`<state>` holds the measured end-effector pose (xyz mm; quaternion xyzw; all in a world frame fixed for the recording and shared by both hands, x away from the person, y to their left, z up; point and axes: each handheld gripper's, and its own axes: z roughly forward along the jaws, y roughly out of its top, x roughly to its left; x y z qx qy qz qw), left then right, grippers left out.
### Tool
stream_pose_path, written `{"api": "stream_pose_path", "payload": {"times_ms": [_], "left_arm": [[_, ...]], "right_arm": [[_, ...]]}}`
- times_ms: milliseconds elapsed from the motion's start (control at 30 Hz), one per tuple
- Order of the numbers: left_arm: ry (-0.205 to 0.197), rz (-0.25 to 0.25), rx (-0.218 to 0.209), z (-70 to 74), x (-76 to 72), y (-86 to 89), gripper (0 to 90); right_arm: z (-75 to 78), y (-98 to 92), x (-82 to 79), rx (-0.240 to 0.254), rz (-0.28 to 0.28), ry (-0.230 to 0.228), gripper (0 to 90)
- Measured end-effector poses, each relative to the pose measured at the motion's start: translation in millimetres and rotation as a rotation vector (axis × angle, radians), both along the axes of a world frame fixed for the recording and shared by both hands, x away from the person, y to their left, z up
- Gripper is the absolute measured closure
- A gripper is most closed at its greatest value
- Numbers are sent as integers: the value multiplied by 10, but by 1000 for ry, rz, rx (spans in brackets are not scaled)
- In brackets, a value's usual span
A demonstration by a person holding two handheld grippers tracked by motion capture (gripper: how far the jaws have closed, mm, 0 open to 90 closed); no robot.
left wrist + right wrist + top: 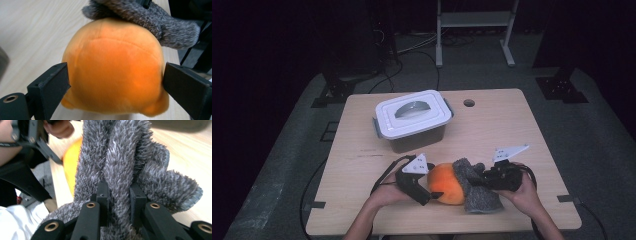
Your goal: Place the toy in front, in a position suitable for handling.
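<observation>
orange plush ball (446,183) sits on the table (512,130) near the front edge, straddled by the left gripper (115,82): jaws spread wide, pads at or just off its sides, contact can't be told. grey fuzzy cloth (120,165) is pinched tight in the right gripper (119,195) and draped against the ball. risks: the soft, round ball is likely squeezed out of a light grip if the cloth is dragged hard; the fold in the right jaws is thin and may be pulled free; the ball could be rolled off the near edge. lidded white box (413,119) sits well apart.
</observation>
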<state>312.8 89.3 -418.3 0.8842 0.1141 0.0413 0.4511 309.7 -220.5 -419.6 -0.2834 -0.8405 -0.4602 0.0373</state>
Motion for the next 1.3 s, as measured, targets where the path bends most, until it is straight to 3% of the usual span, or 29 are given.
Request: {"api": "stream_pose_path", "payload": {"times_ms": [67,167,267,367,467,700,833,867,1000,1200,1300], "left_arm": [[5,-16,2,-19,0,3,144],[-12,-24,-2,-15,-25,-38,153],[-25,-33,-8,-4,-45,-82,153],[-56,-49,9,-6,-104,-198,153],[-82,-58,42,-18,-133,-248,151],[-22,-21,27,-19,-54,-177,72],[21,-24,22,-52,-28,-165,75],[19,-32,15,-53,-33,-159,112],[-23,-41,-1,-8,-77,-161,240],[-47,-22,-46,58,-124,-262,250],[-65,-20,-62,78,-166,-322,245]], "right_arm": [[-19,-26,3,-26,-4,8,739],[15,-58,-6,-51,-2,8,739],[142,-67,-40,-25,6,-15,738],[268,30,-80,-3,25,-56,737],[314,176,-101,-33,46,-87,734],[184,88,-58,-24,39,-42,738],[139,6,-51,-32,35,-19,738],[134,-3,-54,-36,34,-14,739],[204,-7,-73,-54,39,-18,740],[486,47,-178,-18,43,-92,742],[529,177,-220,-8,67,-103,741]]}}
